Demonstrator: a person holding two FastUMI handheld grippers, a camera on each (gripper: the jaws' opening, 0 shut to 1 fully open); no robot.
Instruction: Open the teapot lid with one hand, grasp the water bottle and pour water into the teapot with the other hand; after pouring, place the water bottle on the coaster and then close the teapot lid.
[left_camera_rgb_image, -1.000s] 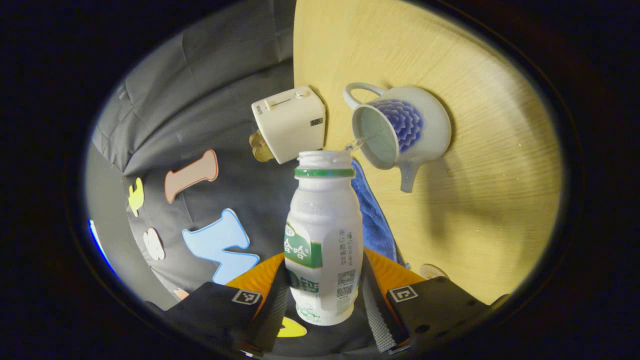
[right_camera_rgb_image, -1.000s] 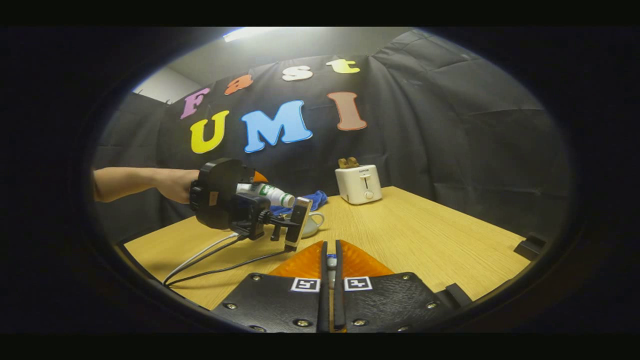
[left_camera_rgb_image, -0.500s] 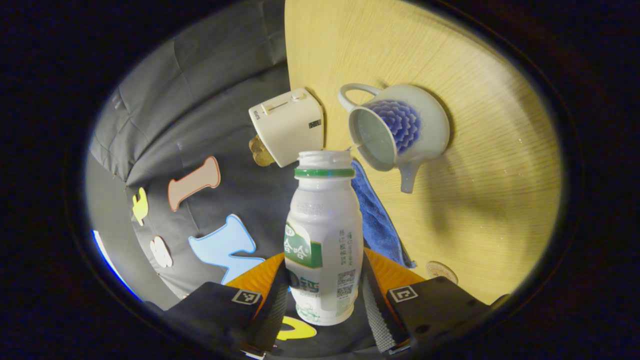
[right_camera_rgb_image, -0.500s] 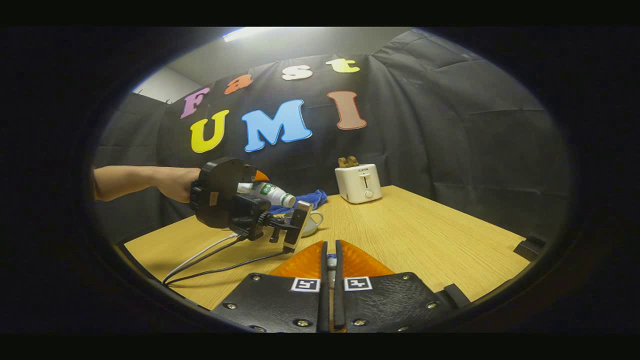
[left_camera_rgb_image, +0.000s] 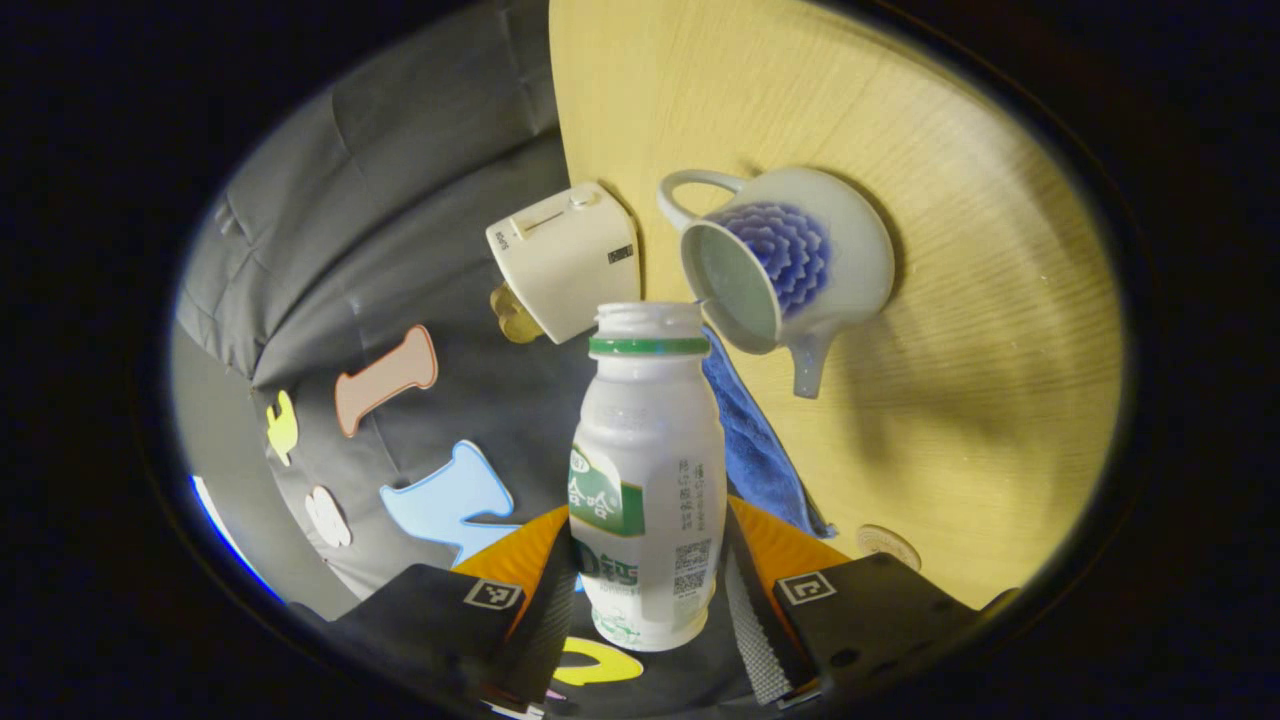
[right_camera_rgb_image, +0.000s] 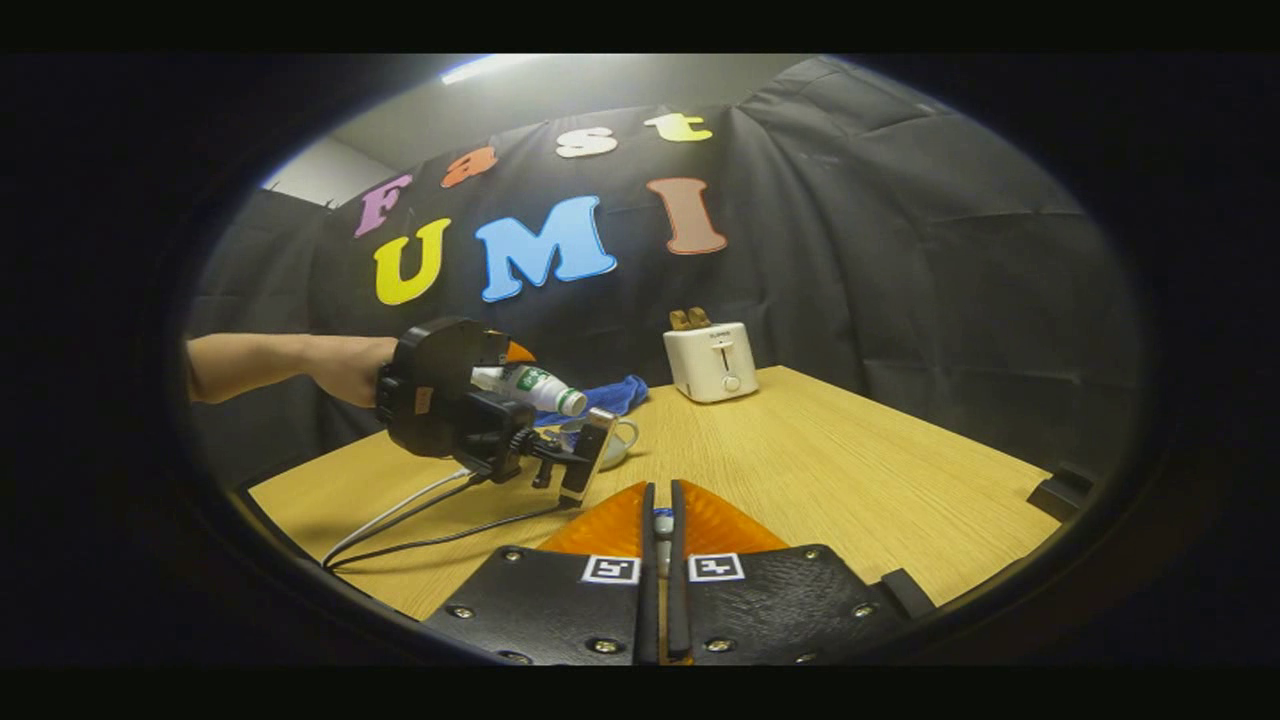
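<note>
While left claw (left_camera_rgb_image: 648, 600) grips bottle (left_camera_rgb_image: 648, 470) — teapot (left_camera_rgb_image: 790, 265) lidless.

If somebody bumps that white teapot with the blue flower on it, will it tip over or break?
The white glazed teapot with the blue flower looks wide and squat, so it would probably slide rather than tip. It seems ceramic, so likely heavy for its size and breakable if knocked off the wooden table. Its thin spout and handle might chip first.

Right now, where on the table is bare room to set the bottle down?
The wide wooden stretch right of the toaster, toward the table's near and right edges, is bare. It is crowded on the left: teapot, blue cloth, the left claw with its bottle, and cables.
</note>
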